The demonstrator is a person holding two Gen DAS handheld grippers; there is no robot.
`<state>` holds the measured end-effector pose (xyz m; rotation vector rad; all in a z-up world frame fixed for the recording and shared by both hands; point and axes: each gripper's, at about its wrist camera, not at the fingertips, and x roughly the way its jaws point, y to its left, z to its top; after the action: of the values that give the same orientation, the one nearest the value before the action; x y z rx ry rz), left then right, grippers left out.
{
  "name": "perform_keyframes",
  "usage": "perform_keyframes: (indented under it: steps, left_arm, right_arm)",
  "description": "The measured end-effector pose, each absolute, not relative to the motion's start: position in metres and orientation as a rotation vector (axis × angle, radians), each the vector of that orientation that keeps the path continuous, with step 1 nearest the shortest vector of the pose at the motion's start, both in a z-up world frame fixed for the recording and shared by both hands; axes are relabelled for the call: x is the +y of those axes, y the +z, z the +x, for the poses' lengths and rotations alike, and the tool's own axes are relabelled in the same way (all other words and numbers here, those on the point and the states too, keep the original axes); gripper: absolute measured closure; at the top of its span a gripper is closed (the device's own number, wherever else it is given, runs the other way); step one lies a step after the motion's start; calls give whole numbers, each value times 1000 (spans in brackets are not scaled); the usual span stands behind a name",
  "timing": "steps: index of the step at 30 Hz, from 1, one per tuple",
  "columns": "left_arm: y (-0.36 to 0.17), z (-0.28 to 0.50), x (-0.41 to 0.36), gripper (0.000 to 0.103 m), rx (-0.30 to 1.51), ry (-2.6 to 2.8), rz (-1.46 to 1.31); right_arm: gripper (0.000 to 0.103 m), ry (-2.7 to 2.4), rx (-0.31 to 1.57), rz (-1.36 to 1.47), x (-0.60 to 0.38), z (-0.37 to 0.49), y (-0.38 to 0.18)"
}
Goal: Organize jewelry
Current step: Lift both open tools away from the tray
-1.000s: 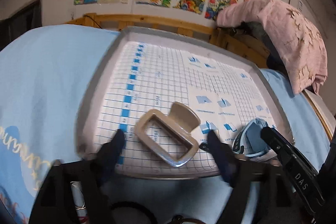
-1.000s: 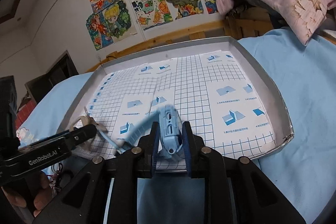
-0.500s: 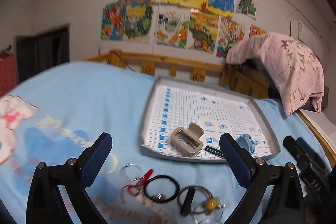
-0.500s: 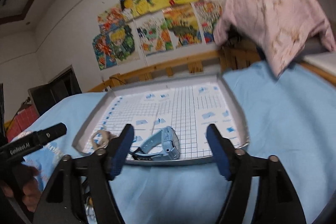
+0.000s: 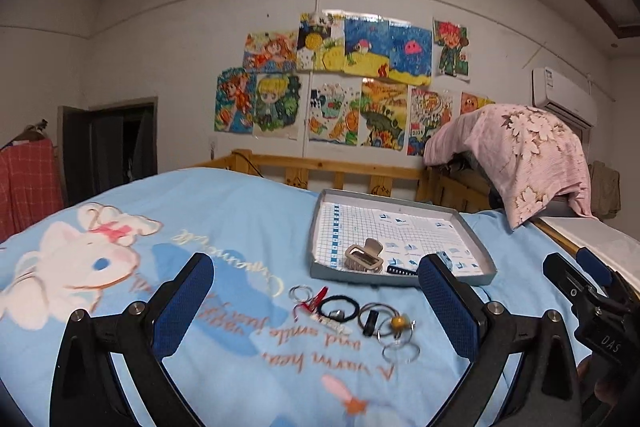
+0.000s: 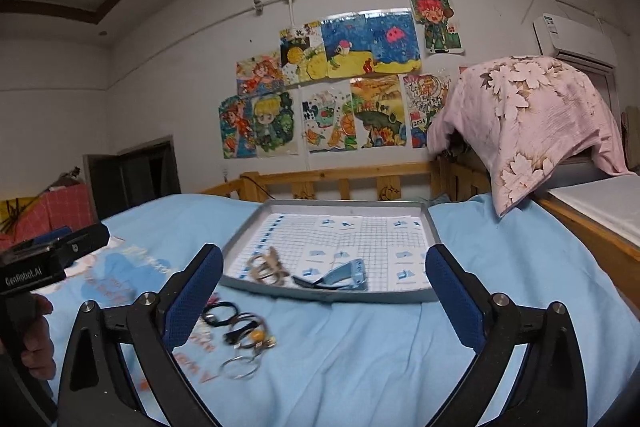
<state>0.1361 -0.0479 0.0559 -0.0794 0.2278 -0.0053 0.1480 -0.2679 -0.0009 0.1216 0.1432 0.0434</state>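
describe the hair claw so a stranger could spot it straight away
On the blue bed sits a shallow grey tray lined with gridded paper. The hair claw lies at its near left corner, left of the blue watch. It is the only beige piece, a chunky rectangular frame with a rounded grip.

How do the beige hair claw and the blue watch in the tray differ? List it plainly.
The beige hair claw is tan with a boxy open frame; the blue watch is light blue with a dark strap end. The claw lies nearer the tray's left side, by its column of blue squares; the watch lies to its right, toward the middle of the front wall. Both rest free inside the tray, touched by neither gripper.
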Motion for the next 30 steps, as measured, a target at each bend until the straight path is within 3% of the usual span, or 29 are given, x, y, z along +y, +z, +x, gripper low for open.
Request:
perform_keyframes:
  steps: [15, 30]
  left_arm:
    - [17, 49, -31, 0, 219, 27, -56]
    - [3, 45, -13, 0, 271, 35, -83]
  right_arm:
    - [2, 37, 115, 45, -229, 31, -20]
    - [2, 24, 166, 40, -222, 21, -31]
